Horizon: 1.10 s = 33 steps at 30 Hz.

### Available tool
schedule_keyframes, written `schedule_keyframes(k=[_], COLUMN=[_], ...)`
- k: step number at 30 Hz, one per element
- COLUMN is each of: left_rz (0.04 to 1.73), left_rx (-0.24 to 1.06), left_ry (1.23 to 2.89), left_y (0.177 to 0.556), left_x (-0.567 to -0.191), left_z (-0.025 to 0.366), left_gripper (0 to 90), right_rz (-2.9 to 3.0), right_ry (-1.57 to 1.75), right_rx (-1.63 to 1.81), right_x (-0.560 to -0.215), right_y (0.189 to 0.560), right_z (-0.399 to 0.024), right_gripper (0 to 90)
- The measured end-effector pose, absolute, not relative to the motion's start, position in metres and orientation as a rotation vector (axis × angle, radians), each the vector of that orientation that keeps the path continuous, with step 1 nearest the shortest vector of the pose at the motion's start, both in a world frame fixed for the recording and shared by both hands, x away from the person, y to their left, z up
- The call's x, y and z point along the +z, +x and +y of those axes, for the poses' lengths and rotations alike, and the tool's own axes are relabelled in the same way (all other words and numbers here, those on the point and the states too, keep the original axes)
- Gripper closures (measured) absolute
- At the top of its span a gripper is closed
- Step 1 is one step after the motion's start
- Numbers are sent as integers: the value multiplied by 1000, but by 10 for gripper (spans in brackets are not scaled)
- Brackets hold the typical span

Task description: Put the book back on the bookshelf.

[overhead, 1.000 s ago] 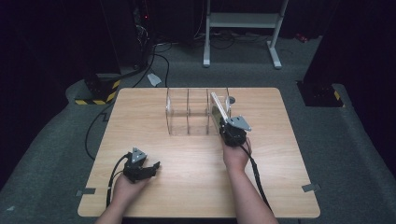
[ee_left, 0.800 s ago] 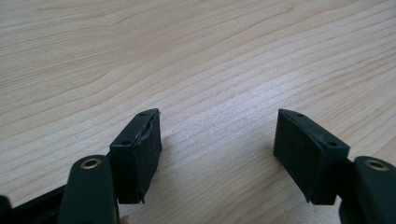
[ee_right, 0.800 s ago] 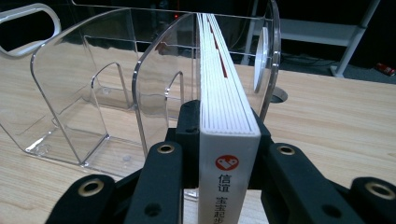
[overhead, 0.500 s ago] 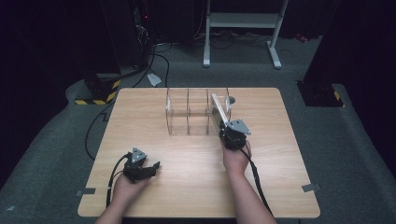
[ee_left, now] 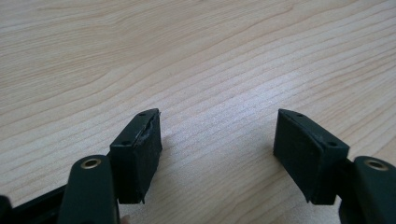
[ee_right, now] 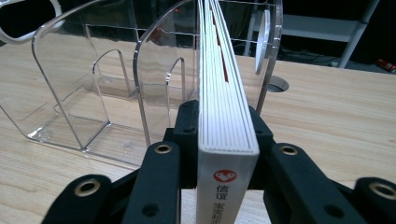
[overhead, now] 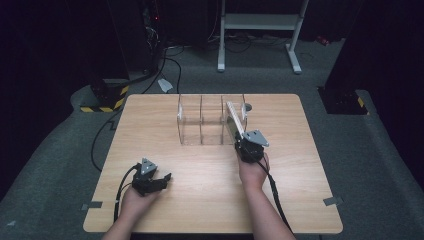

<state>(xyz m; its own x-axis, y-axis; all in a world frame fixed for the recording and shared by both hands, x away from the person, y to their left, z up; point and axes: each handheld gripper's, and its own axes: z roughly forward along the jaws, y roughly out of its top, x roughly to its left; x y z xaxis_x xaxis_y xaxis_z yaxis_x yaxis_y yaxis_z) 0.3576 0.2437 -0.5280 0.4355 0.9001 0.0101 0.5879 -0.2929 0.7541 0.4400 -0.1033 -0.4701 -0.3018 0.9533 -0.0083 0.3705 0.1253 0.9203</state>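
Wooden counter (overhead: 210,200) lies bare around your left tongs (ee_left: 217,140), spread wide on nothing near the front edge. Rightward, your right tongs (ee_right: 226,135) clamp a white book (ee_right: 224,93), tilted into the clear acrylic rack's (overhead: 200,120) right-end slot.

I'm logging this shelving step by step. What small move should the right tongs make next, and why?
Probably ease the book further into the clear rack's rightmost slot. The right tongs grip it near its spine, and it leans tilted, only partly in.
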Motion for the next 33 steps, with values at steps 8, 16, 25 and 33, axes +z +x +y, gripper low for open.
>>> schedule_keyframes(k=[8,16,25,33], left_rz=[1248,1248,1249,1248], left_rx=[581,581,581,581], left_ry=[2002,2002,2001,2002], left_y=[358,358,358,358], left_x=[-528,-528,-528,-528], left_z=[244,244,244,244], left_gripper=[323,323,323,323], right_rz=[1776,1781,1700,1673], right_ry=[1283,1298,1265,1268], right_rx=[1164,1136,1102,1080], right_x=[-466,-460,-455,-452], right_y=[442,448,448,457], right_z=[-105,-102,-98,-93], right_gripper=[683,729,755,754])
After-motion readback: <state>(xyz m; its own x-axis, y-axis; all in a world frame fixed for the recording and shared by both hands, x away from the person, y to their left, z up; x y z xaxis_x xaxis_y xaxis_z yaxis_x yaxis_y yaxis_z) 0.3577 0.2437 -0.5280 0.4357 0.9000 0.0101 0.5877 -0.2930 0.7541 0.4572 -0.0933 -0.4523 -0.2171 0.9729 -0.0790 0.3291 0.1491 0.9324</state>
